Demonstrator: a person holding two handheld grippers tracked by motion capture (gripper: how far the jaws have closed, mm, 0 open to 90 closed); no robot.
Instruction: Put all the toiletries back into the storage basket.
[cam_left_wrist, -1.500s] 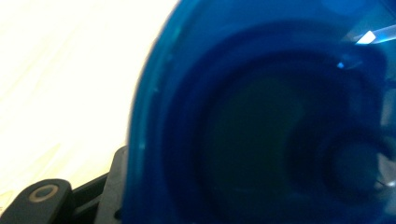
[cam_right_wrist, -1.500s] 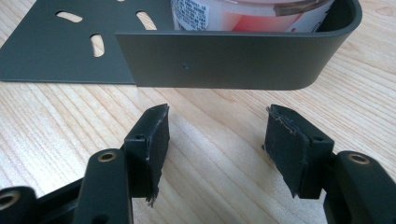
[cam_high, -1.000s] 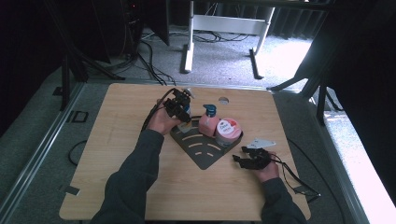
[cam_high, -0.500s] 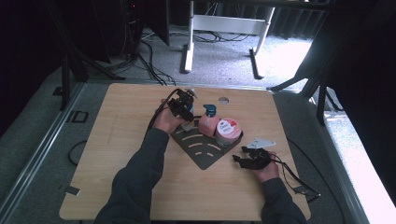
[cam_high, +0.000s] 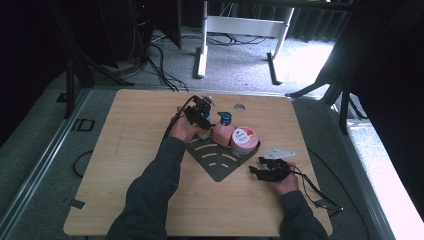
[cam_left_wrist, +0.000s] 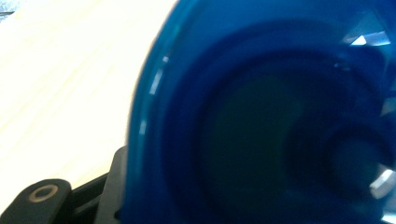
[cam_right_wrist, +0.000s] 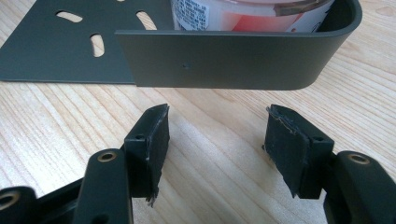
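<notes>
The wooden tabletop (cam_high: 125, 150) carries a dark slotted rack (cam_high: 215, 162) with a raised curved wall. A pink jar (cam_high: 244, 141) and a pink pump bottle (cam_high: 222, 134) stand upright on it, side by side against that wall. The bottle is probably light, stiff plastic and rather smooth. It is top-heavy at the pump, so it could tip if pushed high up. The body below the blue cap (cam_high: 225, 118) looks like the safest place to grip.

The left tongs (cam_high: 205, 127) sit just beside the bottle. Their own camera looks straight onto the blue cap (cam_left_wrist: 261, 116) from very close. I cannot tell whether the pads press on it.

The right tongs (cam_right_wrist: 217, 135) rest low over the tabletop near the rack's wall (cam_right_wrist: 224, 60), jaws apart and empty.
</notes>
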